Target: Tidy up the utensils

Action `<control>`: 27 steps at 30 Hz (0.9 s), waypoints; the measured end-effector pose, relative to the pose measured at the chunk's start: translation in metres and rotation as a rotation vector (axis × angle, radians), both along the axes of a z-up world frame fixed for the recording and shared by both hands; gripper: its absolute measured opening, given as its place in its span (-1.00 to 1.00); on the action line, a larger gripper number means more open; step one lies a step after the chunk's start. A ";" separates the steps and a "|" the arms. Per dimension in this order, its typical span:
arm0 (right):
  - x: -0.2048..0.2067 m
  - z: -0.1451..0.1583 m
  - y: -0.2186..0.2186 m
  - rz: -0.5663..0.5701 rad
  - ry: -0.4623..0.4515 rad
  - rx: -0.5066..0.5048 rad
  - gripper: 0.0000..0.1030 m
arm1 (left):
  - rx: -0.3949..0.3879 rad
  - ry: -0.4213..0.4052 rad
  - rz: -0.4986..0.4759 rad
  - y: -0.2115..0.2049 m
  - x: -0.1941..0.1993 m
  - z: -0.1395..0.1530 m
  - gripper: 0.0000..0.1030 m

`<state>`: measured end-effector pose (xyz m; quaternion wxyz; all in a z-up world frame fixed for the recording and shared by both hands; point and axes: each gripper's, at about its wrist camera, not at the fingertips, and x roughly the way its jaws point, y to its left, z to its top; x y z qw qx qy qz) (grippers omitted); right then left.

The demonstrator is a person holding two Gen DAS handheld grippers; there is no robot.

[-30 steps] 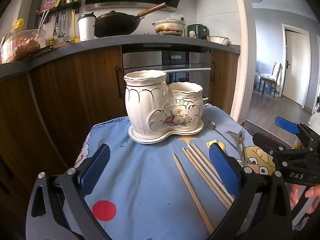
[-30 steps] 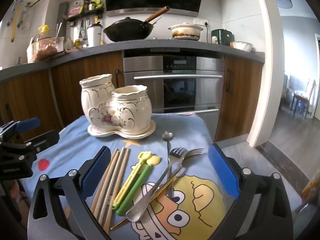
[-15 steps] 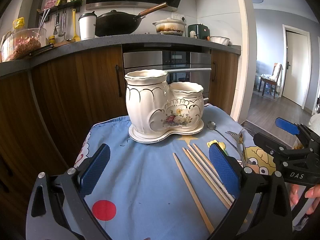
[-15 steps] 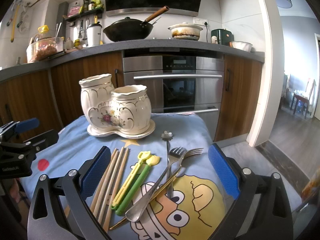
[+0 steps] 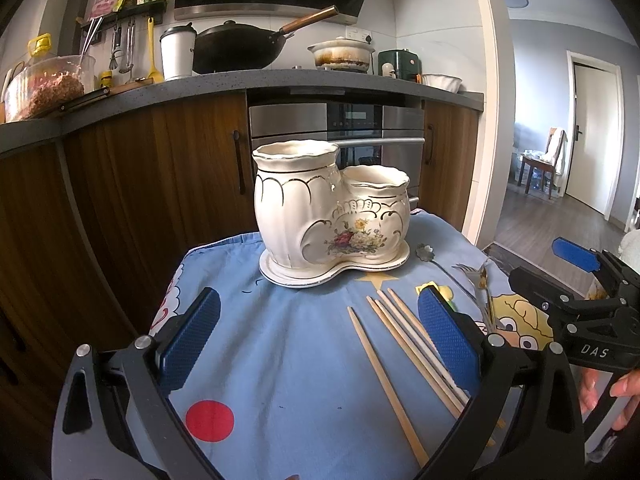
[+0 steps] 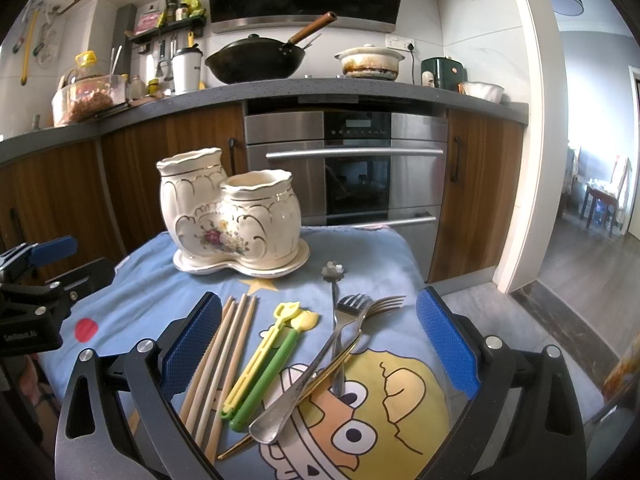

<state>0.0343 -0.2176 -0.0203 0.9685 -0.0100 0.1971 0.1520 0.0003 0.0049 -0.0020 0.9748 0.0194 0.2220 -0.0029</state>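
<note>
A white ceramic double-pot utensil holder point(image 5: 332, 208) point(image 6: 230, 220) stands empty at the back of a small table with a blue cartoon cloth point(image 5: 280, 360). Several wooden chopsticks point(image 5: 404, 352) point(image 6: 220, 356), a yellow and a green plastic utensil point(image 6: 268, 364), forks point(image 6: 352, 320) and a spoon point(image 6: 288, 404) lie flat on the cloth in front of it. My left gripper point(image 5: 318, 340) is open and empty, just left of the chopsticks. My right gripper point(image 6: 318, 340) is open and empty above the utensils.
Brown kitchen cabinets and an oven point(image 6: 344, 168) stand right behind the table. The counter holds a wok point(image 6: 256, 62), a pot and jars. The other gripper shows at each view's edge point(image 5: 580, 292) point(image 6: 36, 288). A doorway opens to the right.
Both grippers have drifted very slightly; the holder sits a touch higher in the left wrist view. Nothing was grasped or moved.
</note>
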 end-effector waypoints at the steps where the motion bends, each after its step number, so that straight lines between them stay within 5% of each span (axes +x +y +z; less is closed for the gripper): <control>1: 0.000 0.000 0.000 0.000 0.000 0.000 0.88 | 0.000 0.001 0.001 0.000 0.000 0.000 0.90; 27: -0.001 -0.001 -0.002 -0.001 0.002 0.004 0.88 | 0.004 0.004 0.006 0.003 0.001 -0.003 0.90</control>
